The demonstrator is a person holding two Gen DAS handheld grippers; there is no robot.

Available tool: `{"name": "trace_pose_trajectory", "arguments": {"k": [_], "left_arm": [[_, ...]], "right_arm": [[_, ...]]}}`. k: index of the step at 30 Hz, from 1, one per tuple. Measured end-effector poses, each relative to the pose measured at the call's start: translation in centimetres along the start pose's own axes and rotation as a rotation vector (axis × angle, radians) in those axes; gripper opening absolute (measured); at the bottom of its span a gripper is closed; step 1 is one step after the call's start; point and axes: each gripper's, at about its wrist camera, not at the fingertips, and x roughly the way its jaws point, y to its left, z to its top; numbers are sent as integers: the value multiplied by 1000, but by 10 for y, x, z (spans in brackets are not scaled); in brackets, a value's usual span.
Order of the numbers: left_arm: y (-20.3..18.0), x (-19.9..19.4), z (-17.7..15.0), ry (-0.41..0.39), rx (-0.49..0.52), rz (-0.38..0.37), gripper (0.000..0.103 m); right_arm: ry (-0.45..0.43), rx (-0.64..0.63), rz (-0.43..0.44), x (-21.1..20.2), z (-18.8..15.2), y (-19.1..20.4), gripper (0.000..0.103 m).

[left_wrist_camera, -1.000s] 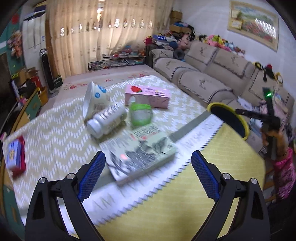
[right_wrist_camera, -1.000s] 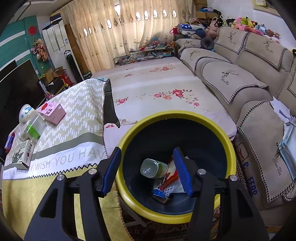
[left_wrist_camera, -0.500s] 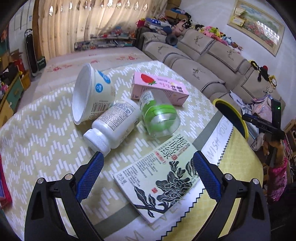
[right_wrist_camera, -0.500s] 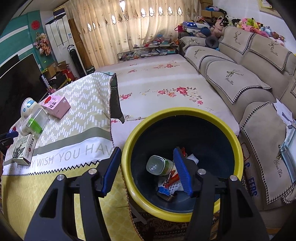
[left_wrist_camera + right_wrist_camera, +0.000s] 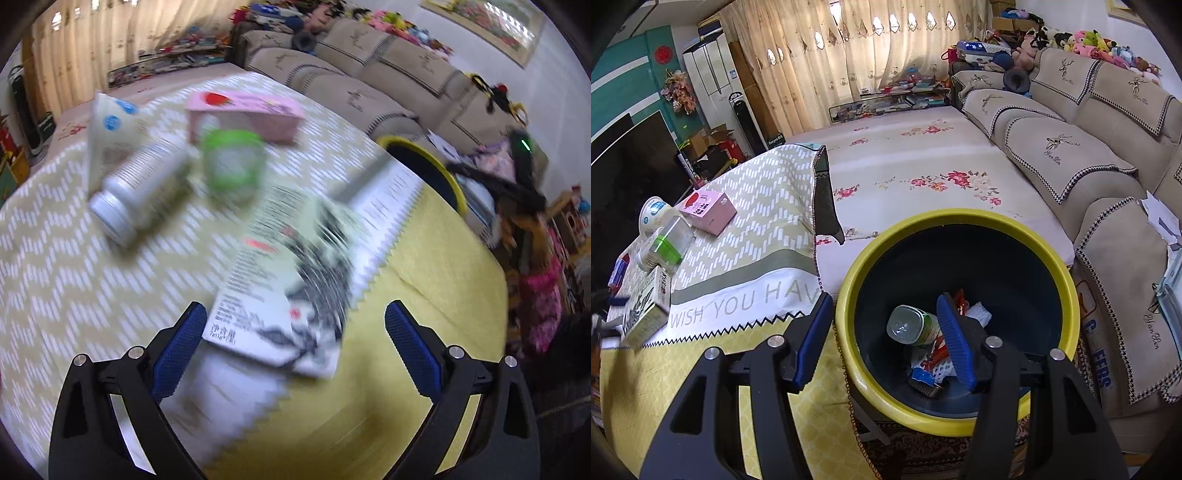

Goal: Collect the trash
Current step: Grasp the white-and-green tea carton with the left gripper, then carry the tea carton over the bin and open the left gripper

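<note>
My left gripper is open and low over the table, in a blurred view. A flat printed box with a black flower pattern lies just beyond and between its blue pads, which do not touch it. Behind the box lie a white bottle, a green-lidded jar, a pink carton and a white cup. My right gripper hangs open and empty above the yellow-rimmed bin. A jar and wrappers lie in the bin.
The table wears a zigzag-patterned cloth over a yellow one, and the bin stands at its right end. A beige sofa runs along the right, and a floral mat covers the floor behind. A person's hand holds the other gripper.
My left gripper has dropped and tilted toward the printed box, which now looks larger and reaches its fingertips. The right gripper stays over the bin.
</note>
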Motion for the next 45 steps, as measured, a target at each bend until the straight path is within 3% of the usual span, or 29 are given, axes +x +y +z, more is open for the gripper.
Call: {"name": "trace_pose_trajectory", "arguments": {"k": [4, 8, 14, 20, 23, 27, 34, 45], "left_arm": [[-44, -4, -16, -1, 60, 93, 96], [-53, 2, -8, -6, 0, 257, 96], [-60, 18, 14, 7, -52, 377, 96], [-57, 38, 23, 81, -91, 432, 95], [-55, 45, 23, 107, -111, 453, 85], [-56, 45, 22, 100, -126, 471, 78], [-65, 34, 10, 70, -154, 455, 74], [-130, -8, 14, -31, -63, 458, 74]], "right_arm": [[0, 2, 12, 0, -1, -1, 56], [-1, 3, 32, -1, -2, 2, 56], [-9, -1, 50, -6, -2, 4, 56], [-12, 15, 58, -7, -3, -4, 56], [-12, 21, 62, -7, -3, -8, 56], [-10, 31, 66, -6, -5, -12, 56], [-19, 31, 80, -12, -7, -12, 56], [-64, 22, 74, -41, -9, -24, 56]]}}
